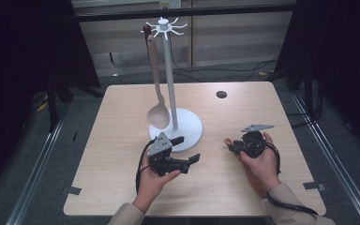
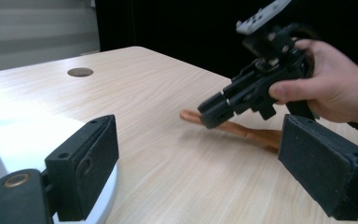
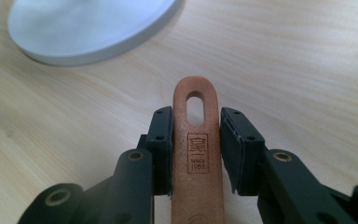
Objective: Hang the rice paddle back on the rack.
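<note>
i've got the right gripper (image 3: 196,154) clamped on the wooden utensil handle (image 3: 196,140) lying on the worktop (image 1: 122,122), left gripper (image 1: 187,150) open and empty; next, lift it toward the rack (image 1: 168,70).

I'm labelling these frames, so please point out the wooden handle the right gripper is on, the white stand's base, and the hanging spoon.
wooden handle (image 3: 197,154), right gripper view, on the stamped flat face between the jaws.
white stand's base (image 1: 191,125), high view, on its round disc.
hanging spoon (image 1: 158,115), high view, on its bowl.

Wooden utensil (image 3: 197,154) handle cut off by bottom edge, its far end hidden behind right hand-held gripper (image 2: 214,109)
</note>
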Tool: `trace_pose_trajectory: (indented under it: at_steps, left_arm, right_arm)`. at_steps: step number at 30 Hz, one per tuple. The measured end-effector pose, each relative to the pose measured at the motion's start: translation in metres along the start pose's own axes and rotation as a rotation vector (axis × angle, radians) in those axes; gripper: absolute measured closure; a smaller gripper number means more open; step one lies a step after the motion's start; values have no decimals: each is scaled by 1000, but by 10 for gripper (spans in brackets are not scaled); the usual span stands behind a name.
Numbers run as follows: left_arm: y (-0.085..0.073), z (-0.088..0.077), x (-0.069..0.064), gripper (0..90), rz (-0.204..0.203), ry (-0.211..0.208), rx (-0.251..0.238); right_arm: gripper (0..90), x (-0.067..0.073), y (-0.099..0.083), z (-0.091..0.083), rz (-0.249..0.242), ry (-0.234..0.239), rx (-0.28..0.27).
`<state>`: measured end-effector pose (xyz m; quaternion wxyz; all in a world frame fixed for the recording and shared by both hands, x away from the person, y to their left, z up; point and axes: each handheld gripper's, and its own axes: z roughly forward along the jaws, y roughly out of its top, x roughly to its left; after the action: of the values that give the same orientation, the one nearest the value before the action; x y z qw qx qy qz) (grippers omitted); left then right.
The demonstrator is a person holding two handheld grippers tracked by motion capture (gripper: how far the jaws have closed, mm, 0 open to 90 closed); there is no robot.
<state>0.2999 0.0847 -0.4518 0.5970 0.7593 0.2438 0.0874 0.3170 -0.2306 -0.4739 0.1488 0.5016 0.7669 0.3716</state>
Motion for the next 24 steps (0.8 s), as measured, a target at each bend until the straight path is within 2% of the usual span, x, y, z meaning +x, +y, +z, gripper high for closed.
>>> trace_pose_trajectory:
  at_steps: [3, 7, 11, 13, 16, 18, 22, 24]
  left_arm:
    - [-2, 5, -3, 122, 6, 0, 21]
    - [-2, 14, -8, 142, -12, -10, 36]
    - [-4, 23, -13, 170, -51, -18, 54]
    - [-5, 29, -15, 184, -88, -38, 58]
    - [-6, 39, -19, 224, -119, -60, 70]
    - [-6, 45, -21, 236, -136, -60, 64]
    - [-5, 57, -24, 279, -201, -74, 55]
    - [-4, 62, -26, 326, -215, -72, 60]
  right_arm:
    - [667, 3, 4, -10, 19, 20, -53]
    - [667, 11, 10, -20, 19, 35, -109]
    - [666, 19, 12, -26, 21, 51, -153]
    - [667, 23, 13, -28, 26, 52, -174]
    - [666, 28, 16, -33, 30, 55, -205]
    - [667, 29, 17, -36, 39, 60, -222]
    - [666, 34, 18, -39, 33, 68, -237]
    - [666, 36, 19, -40, 26, 74, -241]
